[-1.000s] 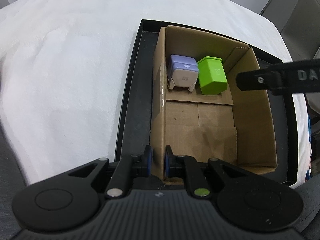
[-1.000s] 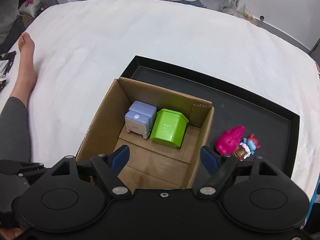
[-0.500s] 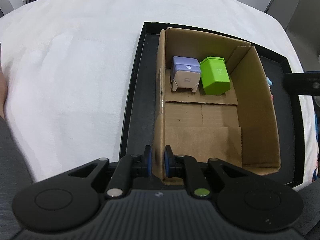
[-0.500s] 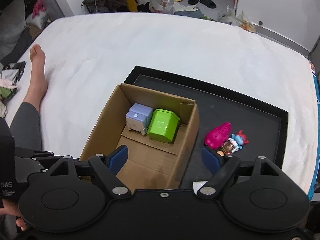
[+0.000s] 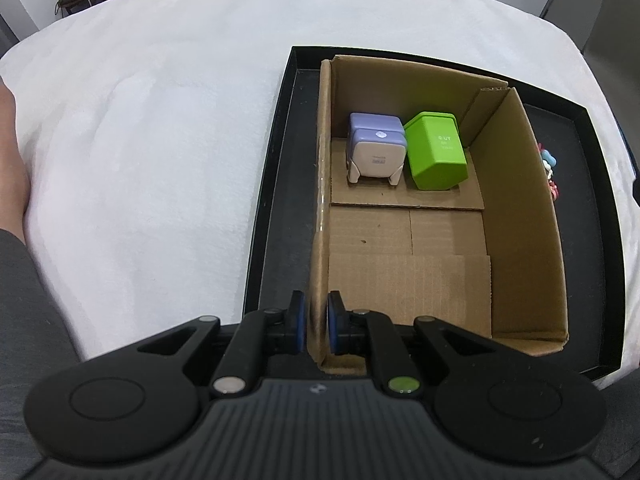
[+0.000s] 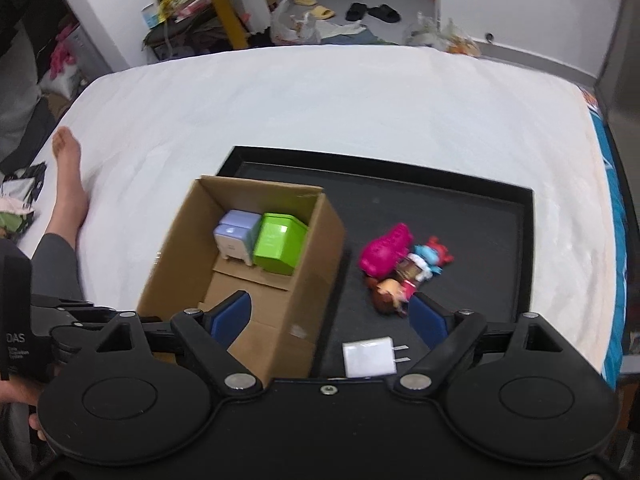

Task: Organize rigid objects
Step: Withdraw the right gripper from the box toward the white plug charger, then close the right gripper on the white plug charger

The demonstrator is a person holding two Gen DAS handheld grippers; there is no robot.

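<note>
A cardboard box [image 5: 520, 216] [image 6: 312, 280] stands in the left part of a black tray [image 6: 480, 216] [image 5: 280, 184]. Inside at its far end sit a lavender-and-white block [image 5: 376, 152] [image 6: 236, 236] and a green block [image 5: 438, 154] [image 6: 280, 242]. My left gripper [image 5: 317, 326] is shut on the box's near left wall. My right gripper [image 6: 332, 318] is open and empty, high above the tray's near edge. On the tray right of the box lie a pink toy [image 6: 384, 250], a blue-and-red figure [image 6: 430, 256], a small doll [image 6: 390, 294] and a white plug adapter [image 6: 370, 356].
The tray lies on a white bed [image 6: 320, 96]. A person's leg and bare foot [image 6: 68, 184] rest on the bed's left side. Beyond the bed's far edge are floor clutter and a yellow post [image 6: 224, 12].
My right gripper has risen and pulled back to the right, bringing the toys and the plug adapter into view. My left gripper keeps its hold on the box wall.
</note>
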